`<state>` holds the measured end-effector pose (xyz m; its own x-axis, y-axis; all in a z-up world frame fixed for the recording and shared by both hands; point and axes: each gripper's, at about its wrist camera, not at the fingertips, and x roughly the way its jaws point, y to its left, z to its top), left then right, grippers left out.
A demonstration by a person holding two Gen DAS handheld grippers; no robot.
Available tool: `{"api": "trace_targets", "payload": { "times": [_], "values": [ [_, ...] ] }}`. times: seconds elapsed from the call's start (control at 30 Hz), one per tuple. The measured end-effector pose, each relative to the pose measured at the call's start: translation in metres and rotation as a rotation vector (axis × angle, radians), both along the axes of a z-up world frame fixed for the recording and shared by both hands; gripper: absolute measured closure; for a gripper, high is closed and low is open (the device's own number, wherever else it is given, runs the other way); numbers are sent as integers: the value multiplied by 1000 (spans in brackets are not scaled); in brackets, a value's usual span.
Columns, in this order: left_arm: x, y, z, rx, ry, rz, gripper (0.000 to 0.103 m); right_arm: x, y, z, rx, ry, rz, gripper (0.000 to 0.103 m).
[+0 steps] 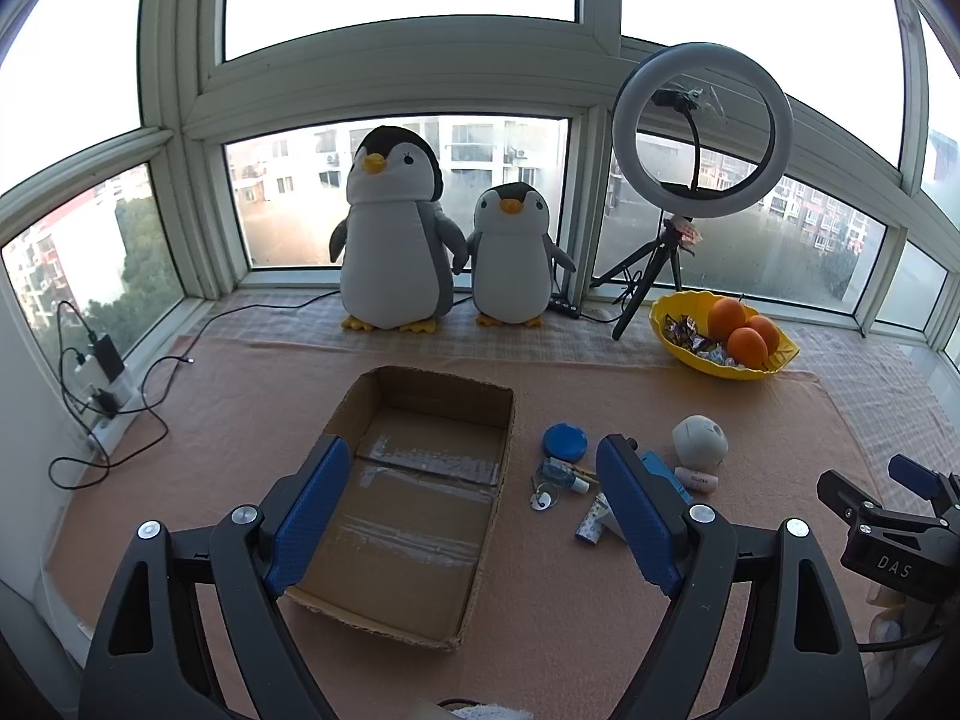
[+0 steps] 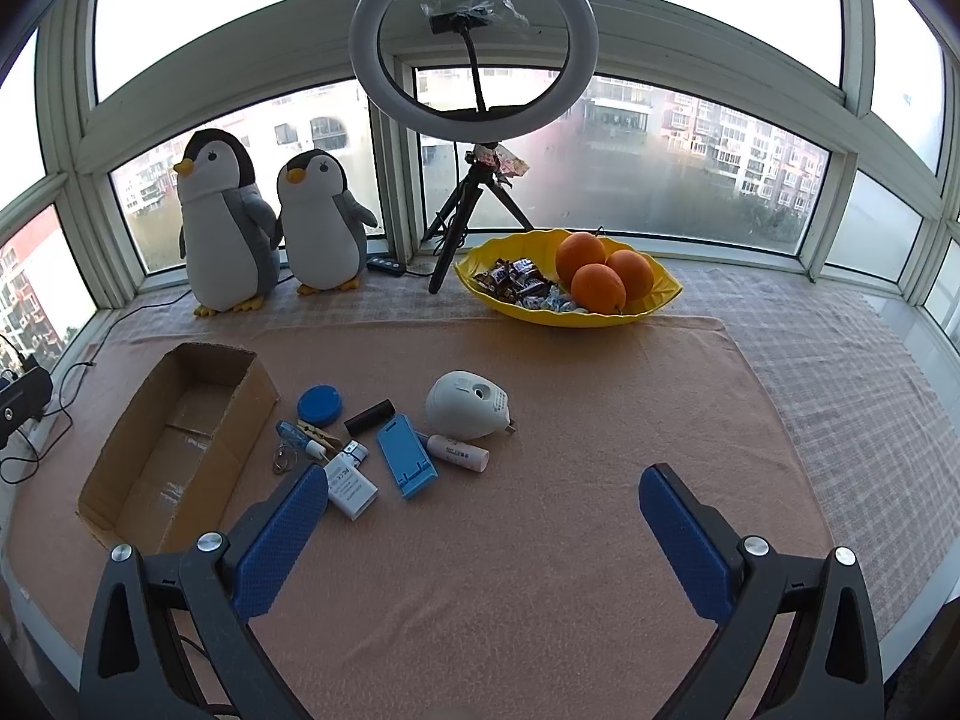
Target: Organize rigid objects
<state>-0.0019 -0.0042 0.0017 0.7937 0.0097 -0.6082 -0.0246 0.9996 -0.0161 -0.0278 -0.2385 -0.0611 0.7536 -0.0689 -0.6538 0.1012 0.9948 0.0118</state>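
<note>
An empty open cardboard box (image 1: 456, 420) (image 2: 150, 396) lies on the peach cloth. To its right lies a cluster of small items: a blue round lid (image 2: 320, 404) (image 1: 564, 441), a black cylinder (image 2: 368, 416), a blue phone stand (image 2: 407, 463), a white rounded device (image 2: 468, 405) (image 1: 699, 441), a small white tube (image 2: 459, 452), a white charger block (image 2: 351, 483), a clothespin and a key ring (image 2: 283, 458). My left gripper (image 1: 474, 498) is open and empty above the box. My right gripper (image 2: 480, 510) is open and empty, nearer than the cluster.
Two plush penguins (image 1: 390, 234) (image 1: 513, 252) stand at the window. A ring light on a tripod (image 1: 702, 132) (image 2: 474, 36) stands beside a yellow bowl (image 2: 654, 300) of oranges and sweets. A power strip with cables (image 1: 102, 384) lies at the left edge.
</note>
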Motion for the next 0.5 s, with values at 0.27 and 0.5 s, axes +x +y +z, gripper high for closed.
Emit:
{"api": "trace_targets", "payload": {
  "times": [0.27, 0.5],
  "values": [
    [0, -1, -1, -1, 2, -1, 18, 2, 0, -1, -1, 12, 2, 0],
    [2, 1, -4, -6, 6, 2, 18, 2, 1, -2, -4, 17, 7, 0]
  ]
}}
